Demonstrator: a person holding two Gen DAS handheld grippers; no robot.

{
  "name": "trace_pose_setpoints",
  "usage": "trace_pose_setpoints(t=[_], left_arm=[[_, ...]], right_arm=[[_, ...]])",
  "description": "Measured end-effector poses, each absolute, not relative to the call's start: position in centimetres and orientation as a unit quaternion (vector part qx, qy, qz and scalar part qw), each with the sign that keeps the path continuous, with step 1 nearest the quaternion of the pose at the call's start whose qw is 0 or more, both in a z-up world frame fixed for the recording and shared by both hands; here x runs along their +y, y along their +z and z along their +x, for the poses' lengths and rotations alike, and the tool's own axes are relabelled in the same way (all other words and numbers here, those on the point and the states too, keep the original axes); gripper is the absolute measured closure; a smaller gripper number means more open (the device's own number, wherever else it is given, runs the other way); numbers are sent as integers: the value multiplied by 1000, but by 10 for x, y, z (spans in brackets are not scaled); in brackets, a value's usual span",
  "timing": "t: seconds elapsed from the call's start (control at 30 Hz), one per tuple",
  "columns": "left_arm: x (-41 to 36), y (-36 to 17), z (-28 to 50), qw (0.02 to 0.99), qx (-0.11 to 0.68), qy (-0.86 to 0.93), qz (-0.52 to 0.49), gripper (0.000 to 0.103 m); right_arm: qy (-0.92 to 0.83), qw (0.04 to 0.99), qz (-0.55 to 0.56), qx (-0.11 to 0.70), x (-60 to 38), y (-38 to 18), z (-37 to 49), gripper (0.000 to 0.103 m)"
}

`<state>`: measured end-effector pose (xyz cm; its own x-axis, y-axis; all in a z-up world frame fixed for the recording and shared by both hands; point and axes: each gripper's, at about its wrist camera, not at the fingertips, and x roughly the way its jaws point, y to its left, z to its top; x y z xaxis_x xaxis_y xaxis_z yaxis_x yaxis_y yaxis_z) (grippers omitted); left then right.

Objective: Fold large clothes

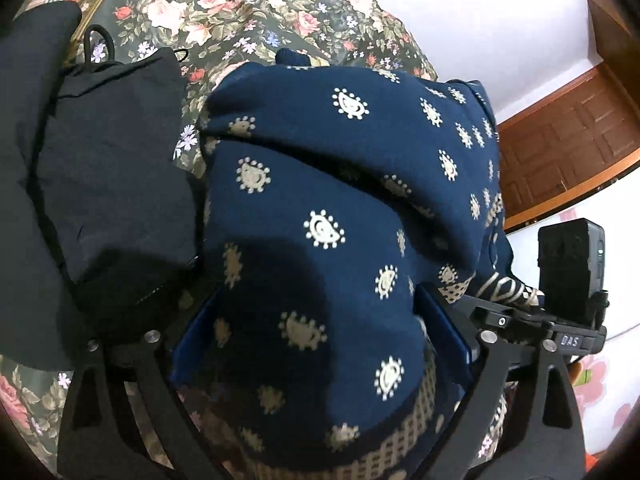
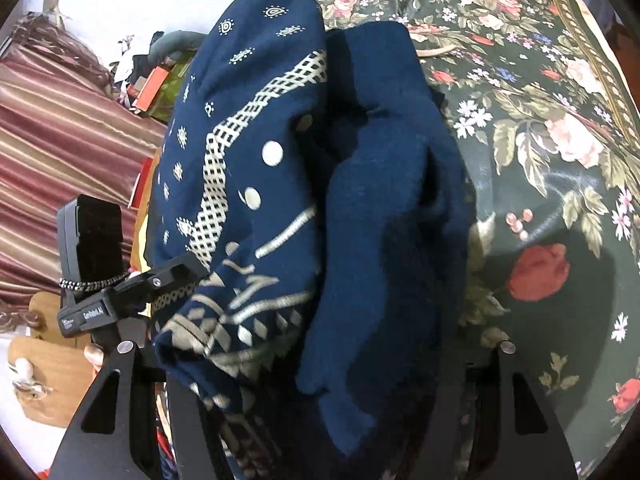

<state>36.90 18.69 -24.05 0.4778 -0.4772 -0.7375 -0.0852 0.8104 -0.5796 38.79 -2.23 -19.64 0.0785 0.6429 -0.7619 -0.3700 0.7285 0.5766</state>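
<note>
A navy sweater [image 1: 340, 208] with cream paisley marks and a lattice band lies bunched in a thick bundle over a floral bedspread [image 1: 240, 4]. In the left wrist view, the left gripper [image 1: 320, 312] has the sweater heaped between its blue fingers [image 1: 444, 320], which stand wide around a fat fold and press its sides. Just left of the sweater sits a folded black garment [image 1: 116, 160] with a cord loop at its top. In the right wrist view, the sweater [image 2: 320, 200] fills the middle, patterned side left, plain navy right. The right gripper [image 2: 320, 360] has the cloth between its black arms; its fingertips are hidden, so its grip cannot be told. A striped curtain [image 2: 60, 120] hangs at left.
</note>
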Motion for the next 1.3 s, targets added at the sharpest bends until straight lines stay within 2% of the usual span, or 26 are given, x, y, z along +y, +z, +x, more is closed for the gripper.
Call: trace_pose_setpoints(t=[0.07, 0.13, 0.2, 0.27, 0.33, 0.43, 0.67, 0.9, 1.1, 1.3], left_arm=[[183, -238, 366, 819, 490, -120, -273, 9], [182, -233, 363, 822, 486, -125, -269, 20], [184, -227, 358, 822, 482, -132, -273, 29], [183, -216, 352, 827, 477, -136, -266, 36], [181, -203, 346, 835, 468, -139, -253, 46], [185, -176, 333, 854, 441, -135, -241, 51], [232, -106, 306, 900, 364, -111, -211, 52], [309, -71, 285, 922, 320, -66, -206, 52], [377, -85, 288, 922, 322, -18, -216, 52], [426, -145, 307, 901, 371, 31, -223, 51]], right_arm=[[355, 725, 125, 577, -25, -195, 385, 47], [359, 721, 140, 576, -30, -194, 390, 55], [370, 712, 161, 575, -36, -193, 394, 70], [383, 702, 176, 575, -36, -184, 392, 75], [387, 707, 167, 568, -30, -172, 387, 77], [397, 719, 145, 551, -16, -149, 379, 78], [447, 733, 125, 497, 36, -90, 374, 78], [493, 735, 86, 457, 122, -68, 372, 78], [516, 723, 70, 455, 193, -94, 389, 78], [491, 708, 47, 505, 242, -170, 407, 78]])
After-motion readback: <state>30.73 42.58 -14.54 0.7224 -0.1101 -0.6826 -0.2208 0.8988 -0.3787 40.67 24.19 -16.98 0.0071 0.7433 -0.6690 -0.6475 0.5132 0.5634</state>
